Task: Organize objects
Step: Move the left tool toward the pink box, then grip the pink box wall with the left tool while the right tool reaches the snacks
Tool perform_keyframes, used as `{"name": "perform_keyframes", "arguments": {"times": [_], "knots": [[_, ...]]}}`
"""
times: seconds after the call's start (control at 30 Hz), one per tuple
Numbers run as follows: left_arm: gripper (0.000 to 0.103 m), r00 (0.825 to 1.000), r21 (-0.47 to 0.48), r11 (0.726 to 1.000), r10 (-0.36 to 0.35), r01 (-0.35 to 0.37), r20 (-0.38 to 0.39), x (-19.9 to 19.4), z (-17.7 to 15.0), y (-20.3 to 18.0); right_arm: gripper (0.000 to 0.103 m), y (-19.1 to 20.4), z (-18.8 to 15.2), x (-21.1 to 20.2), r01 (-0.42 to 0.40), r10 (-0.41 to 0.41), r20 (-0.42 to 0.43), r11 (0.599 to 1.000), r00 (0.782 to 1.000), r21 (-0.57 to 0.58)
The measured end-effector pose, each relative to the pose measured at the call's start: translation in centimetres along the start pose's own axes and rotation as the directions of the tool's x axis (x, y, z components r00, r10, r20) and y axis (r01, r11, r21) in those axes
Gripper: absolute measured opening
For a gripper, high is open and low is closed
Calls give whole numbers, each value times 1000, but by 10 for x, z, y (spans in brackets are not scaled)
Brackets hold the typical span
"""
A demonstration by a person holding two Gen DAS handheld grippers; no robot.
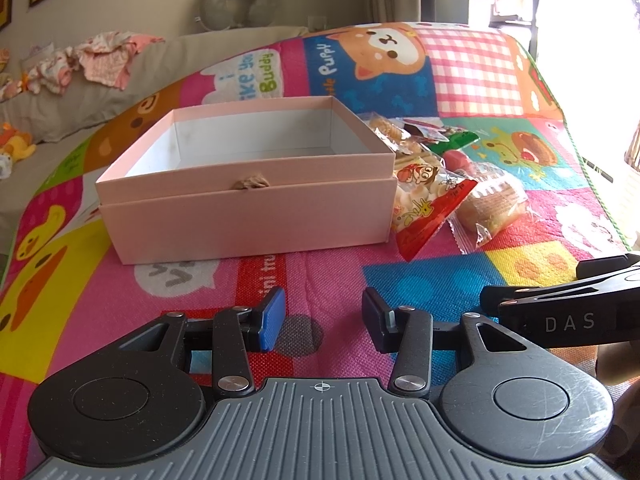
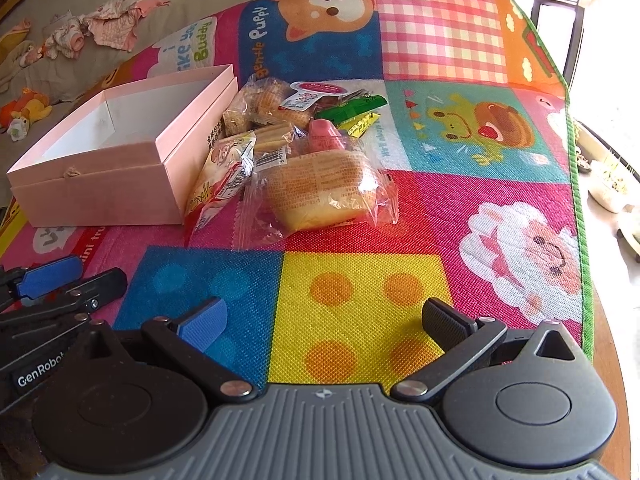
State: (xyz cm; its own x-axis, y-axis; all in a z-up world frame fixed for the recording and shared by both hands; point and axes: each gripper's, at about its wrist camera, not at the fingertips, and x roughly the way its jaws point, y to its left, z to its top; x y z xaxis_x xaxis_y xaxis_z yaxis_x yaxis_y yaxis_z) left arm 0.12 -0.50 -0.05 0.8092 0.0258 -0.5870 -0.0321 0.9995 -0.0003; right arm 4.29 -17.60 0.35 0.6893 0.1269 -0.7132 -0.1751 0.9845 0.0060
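An open, empty pink box (image 1: 248, 208) sits on the colourful mat; it also shows in the right wrist view (image 2: 104, 188). A pile of wrapped snacks lies to its right: a clear bag with a bread bun (image 2: 320, 188), a red-and-white snack pack (image 1: 424, 200) (image 2: 220, 184), biscuit packs (image 2: 260, 108) and green packets (image 2: 352, 108). My left gripper (image 1: 323, 320) is open and empty, low over the mat in front of the box. My right gripper (image 2: 324, 320) is open wide and empty, in front of the snacks.
The cartoon mat (image 2: 440, 128) covers the table; its green edge (image 2: 576, 184) runs along the right. A grey sofa with clothes (image 1: 100, 56) and a plush toy (image 2: 24, 112) stands behind on the left. Plant pots (image 2: 608, 188) stand beyond the right edge.
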Motion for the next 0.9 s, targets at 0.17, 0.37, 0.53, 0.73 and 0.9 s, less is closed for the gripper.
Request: {"name": "perform_keyframes", "arguments": {"times": [0.17, 0.37, 0.53, 0.73, 0.9], "knots": [[48, 1000, -16, 1000, -9, 9, 3, 0, 0, 3, 103, -1, 0, 0, -2, 2, -3, 1000, 1000, 0], [47, 997, -76, 995, -72, 71, -8, -16, 11, 23, 103, -7, 2, -14, -9, 8, 12, 998, 1000, 66], [48, 985, -84, 987, -128, 138, 114, -61, 58, 72, 103, -10, 30, -66, 3, -14, 192, 998, 981, 56], [45, 1000, -161, 987, 10, -9, 8, -13, 132, 162, 103, -21, 88, -107, -20, 10, 275, 999, 961, 32], [45, 993, -276, 961, -20, -13, -118, 52, 139, 192, 103, -15, 115, -100, 13, -1, 293, 999, 956, -38]]}}
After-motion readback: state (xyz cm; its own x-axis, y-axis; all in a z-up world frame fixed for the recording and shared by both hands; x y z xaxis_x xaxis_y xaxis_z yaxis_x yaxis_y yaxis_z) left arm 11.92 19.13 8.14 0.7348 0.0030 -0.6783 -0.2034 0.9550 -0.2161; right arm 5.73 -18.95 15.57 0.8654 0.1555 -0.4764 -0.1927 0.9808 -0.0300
